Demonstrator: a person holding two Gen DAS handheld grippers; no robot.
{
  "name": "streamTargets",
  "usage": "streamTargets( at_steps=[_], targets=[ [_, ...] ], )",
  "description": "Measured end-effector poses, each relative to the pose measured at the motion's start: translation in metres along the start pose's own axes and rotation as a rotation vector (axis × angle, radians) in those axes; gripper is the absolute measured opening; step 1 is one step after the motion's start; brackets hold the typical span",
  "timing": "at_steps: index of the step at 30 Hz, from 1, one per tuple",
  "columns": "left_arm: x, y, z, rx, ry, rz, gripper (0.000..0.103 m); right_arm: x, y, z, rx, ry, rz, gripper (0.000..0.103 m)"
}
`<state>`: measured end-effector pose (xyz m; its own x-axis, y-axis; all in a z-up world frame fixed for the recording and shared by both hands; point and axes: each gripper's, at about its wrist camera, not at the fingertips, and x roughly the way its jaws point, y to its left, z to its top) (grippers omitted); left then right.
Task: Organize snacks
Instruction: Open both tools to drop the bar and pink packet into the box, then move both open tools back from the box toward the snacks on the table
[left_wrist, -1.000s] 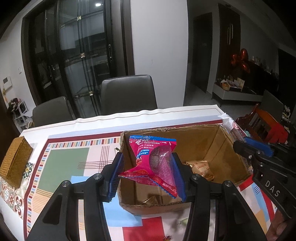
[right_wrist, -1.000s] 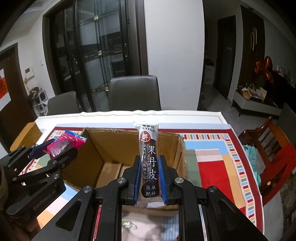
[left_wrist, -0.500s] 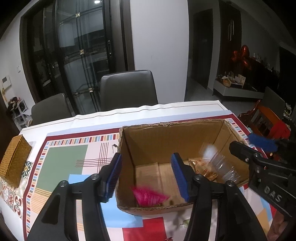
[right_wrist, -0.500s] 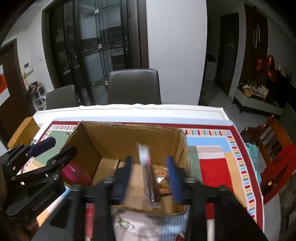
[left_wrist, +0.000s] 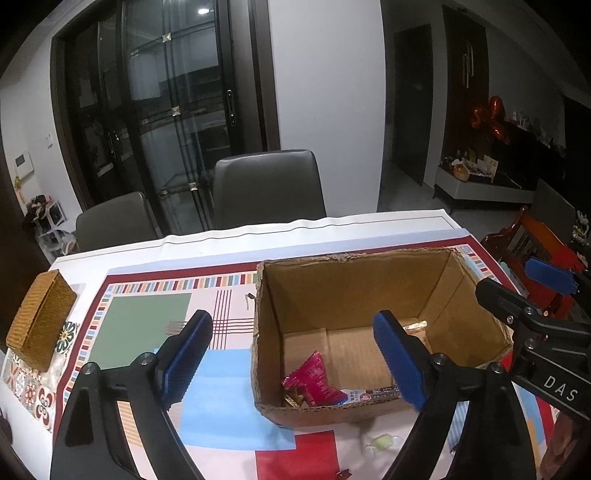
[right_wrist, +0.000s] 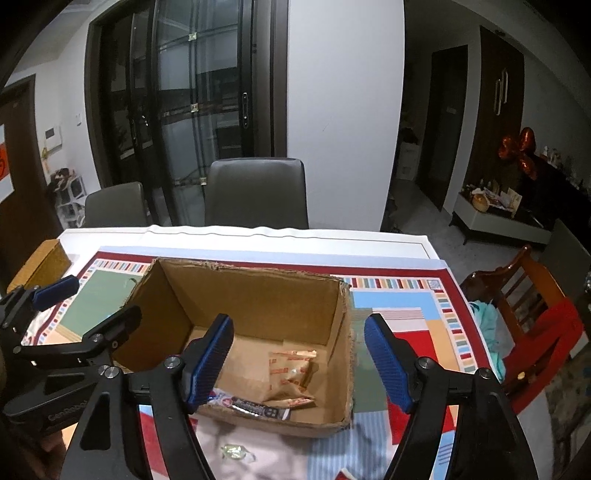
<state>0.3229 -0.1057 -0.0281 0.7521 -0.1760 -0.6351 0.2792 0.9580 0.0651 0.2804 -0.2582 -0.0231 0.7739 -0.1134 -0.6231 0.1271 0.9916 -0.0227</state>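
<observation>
An open cardboard box (left_wrist: 354, 275) stands on the table; it also shows in the right wrist view (right_wrist: 258, 291). A pink hawthorn snack bag (left_wrist: 314, 382) lies at the box's near left. A dark fruit-leather stick (right_wrist: 251, 406) lies along the near wall, next to tan snack packets (right_wrist: 291, 373). My left gripper (left_wrist: 295, 362) is open and empty above the box's near left edge. My right gripper (right_wrist: 301, 363) is open and empty above the box's near right.
A wrapped green candy (left_wrist: 380, 441) lies on the patterned tablecloth (left_wrist: 147, 314) in front of the box, also in the right wrist view (right_wrist: 234, 451). A woven basket (left_wrist: 38, 319) sits at the table's left edge. Grey chairs (left_wrist: 267, 188) stand behind, a wooden chair (right_wrist: 532, 314) at right.
Both grippers opened. The pink bag dropped from my left gripper and the fruit-leather stick from my right gripper; both now lie inside the box.
</observation>
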Motion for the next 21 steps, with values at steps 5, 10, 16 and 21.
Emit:
streamTargets(
  at_steps=[5,10,16,21],
  targets=[
    [-0.005,0.0,0.0,-0.004,-0.005,-0.002,0.089,-0.007,-0.001,0.0,0.009,-0.014,-0.004,0.074],
    [-0.011,0.0,-0.002,-0.008,-0.009,-0.003,0.089,-0.015,-0.003,0.0,0.013,-0.03,-0.008,0.074],
    [-0.018,0.0,-0.005,-0.01,-0.009,-0.003,0.089,-0.022,-0.003,-0.005,0.017,-0.04,-0.008,0.074],
    [-0.027,-0.001,-0.009,-0.011,-0.015,-0.006,0.089,-0.027,-0.005,-0.01,0.024,-0.042,-0.008,0.074]
  ],
)
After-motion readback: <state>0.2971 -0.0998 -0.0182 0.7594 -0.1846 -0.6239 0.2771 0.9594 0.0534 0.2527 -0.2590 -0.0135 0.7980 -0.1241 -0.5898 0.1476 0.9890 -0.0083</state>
